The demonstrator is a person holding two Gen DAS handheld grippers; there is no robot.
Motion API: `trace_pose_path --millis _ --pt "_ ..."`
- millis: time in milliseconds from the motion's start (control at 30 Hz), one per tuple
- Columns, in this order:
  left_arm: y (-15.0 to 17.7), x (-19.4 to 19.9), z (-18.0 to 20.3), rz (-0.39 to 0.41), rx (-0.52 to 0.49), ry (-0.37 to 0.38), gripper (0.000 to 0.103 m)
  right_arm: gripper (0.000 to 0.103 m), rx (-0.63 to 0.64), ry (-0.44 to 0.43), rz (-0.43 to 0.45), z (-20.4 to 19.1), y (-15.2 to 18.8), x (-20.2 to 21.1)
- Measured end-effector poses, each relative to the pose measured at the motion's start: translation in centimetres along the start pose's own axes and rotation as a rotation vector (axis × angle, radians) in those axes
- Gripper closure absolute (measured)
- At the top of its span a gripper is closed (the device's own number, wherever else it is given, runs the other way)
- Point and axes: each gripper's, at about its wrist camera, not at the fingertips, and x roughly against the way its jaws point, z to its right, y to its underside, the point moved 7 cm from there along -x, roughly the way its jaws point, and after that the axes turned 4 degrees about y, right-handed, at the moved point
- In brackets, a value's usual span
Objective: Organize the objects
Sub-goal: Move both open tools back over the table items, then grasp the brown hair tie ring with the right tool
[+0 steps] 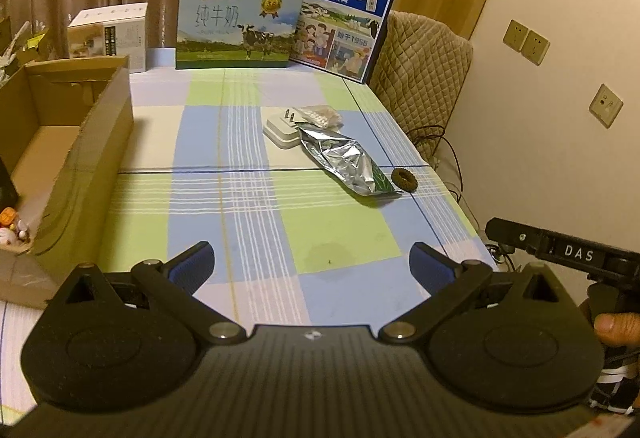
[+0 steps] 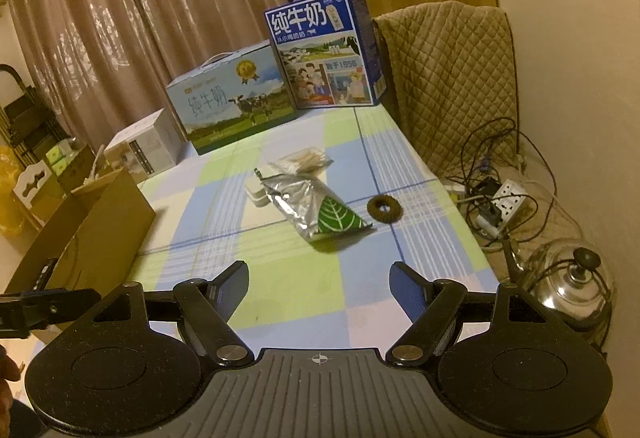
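Note:
On the checked tablecloth [image 1: 248, 222] lie a silver foil pouch [image 1: 346, 160] [image 2: 308, 208] with a green leaf print, a white plug adapter [image 1: 280, 130] [image 2: 256, 194], a clear bag of small pale pieces [image 1: 320, 115] [image 2: 304, 162] and a brown ring [image 1: 405, 179] [image 2: 382, 209]. An open cardboard box [image 1: 68, 142] [image 2: 88, 238] stands at the table's left. My left gripper [image 1: 312, 266] hangs open above the near cloth with nothing between its fingers. My right gripper [image 2: 320, 284] is open too, short of the pouch, and holds nothing.
Two milk cartons [image 1: 240, 24] [image 1: 346, 24] and a small white box [image 1: 110, 34] line the far edge before curtains. A quilted chair [image 1: 424, 74] stands at the right. Cables, a power strip [image 2: 508, 198] and a glass pot lid [image 2: 572, 278] lie on the floor at the right.

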Motion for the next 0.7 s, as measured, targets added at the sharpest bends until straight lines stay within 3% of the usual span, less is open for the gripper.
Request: trace_pose_path --millis 500,700 --pt "-3.9 -10.6 -0.7 -0.052 0.016 -0.008 0.001 0.029 0.103 0.02 -0.049 3.7 -3.6 -12.3" --pt "-5.0 -15.3 -1.2 -0.071 0.03 -0.005 0.001 0.043 0.125 0.049 -0.082 5.2 -3.1 -17.6"
